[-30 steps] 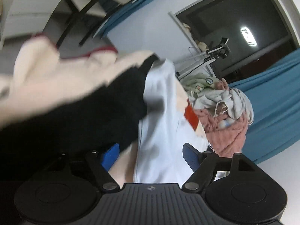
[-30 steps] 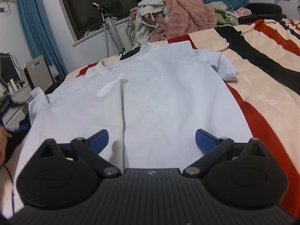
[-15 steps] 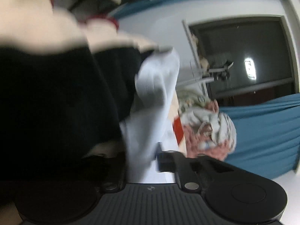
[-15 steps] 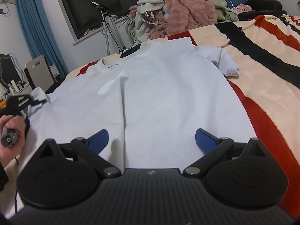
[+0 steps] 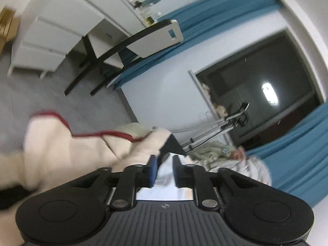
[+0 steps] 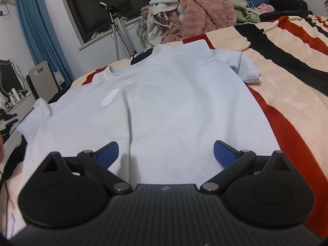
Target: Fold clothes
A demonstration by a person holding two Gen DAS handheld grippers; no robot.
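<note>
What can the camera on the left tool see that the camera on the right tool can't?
Only the left wrist view shows the grey floor, a white drawer cabinet and the left tool, its jaws opening, with pale cloth showing in the narrow gap between them. Only the right wrist view shows the whole white T-shirt lying flat on the striped blanket, with the right tool wide open over its hem. Both show the dark window, blue curtains, tripod and clothes pile.

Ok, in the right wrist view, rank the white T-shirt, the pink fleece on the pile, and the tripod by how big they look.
1. White T-shirt, by far the largest, though it lies nearest the camera.
2. Pink fleece.
3. Tripod, thin and farthest back.
</note>
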